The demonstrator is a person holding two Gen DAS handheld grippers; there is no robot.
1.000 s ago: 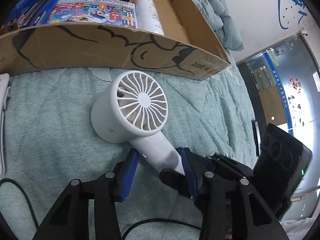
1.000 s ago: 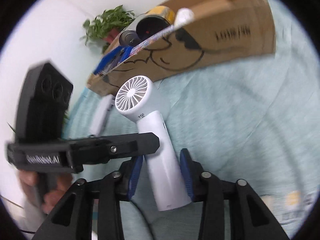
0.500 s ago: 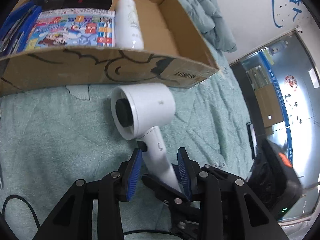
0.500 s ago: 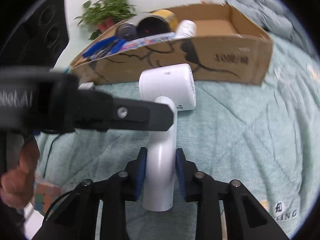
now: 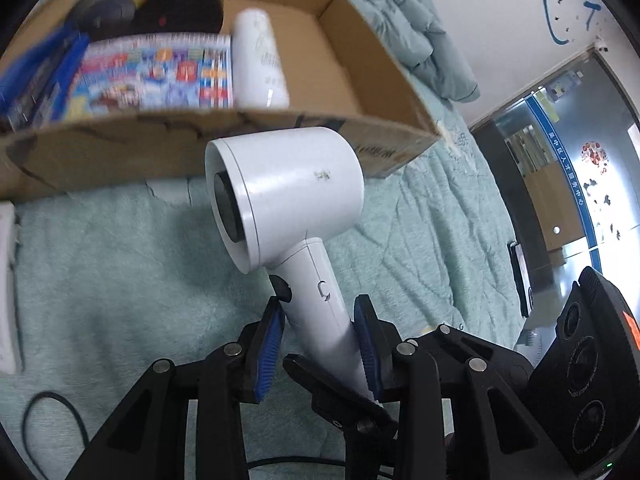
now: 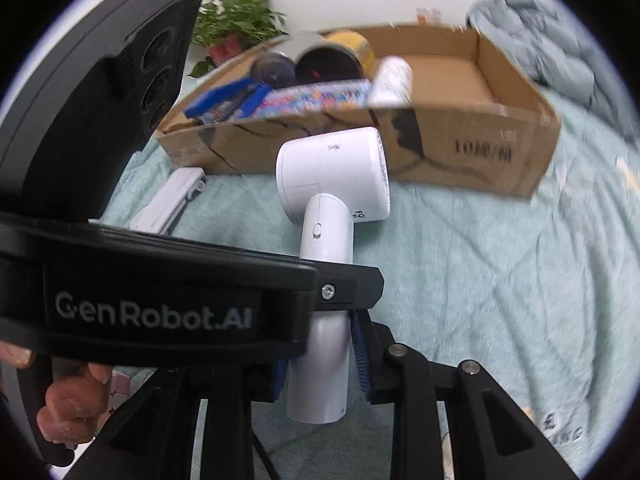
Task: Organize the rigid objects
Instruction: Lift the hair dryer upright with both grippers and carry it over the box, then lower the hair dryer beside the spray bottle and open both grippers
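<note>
Dryer: white hair dryer (image 5: pixel 288 196) sits centre frame, held above the green bedspread (image 5: pixel 104 280), head in front of the cardboard box (image 5: pixel 100 152).
Right gripper (image 6: pixel 320 364): your blue pads are clamped on the dryer's handle, low in the frame.
Left gripper (image 5: pixel 320 344): your pads flank the same handle; left pad touches it, right pad contact unclear, so I cannot tell.
Box contents: white bottle (image 5: pixel 258 64), colourful booklet (image 5: pixel 156 74), dark cans at upper left.

Left gripper (image 6: pixel 160 304) body crosses in front of right gripper, hiding its left pad and mid hair dryer (image 6: pixel 332 184) handle. Far-left box (image 5: pixel 200 148) contents blurred. Cable (image 5: pixel 52 420) runs off bottom edge.
</note>
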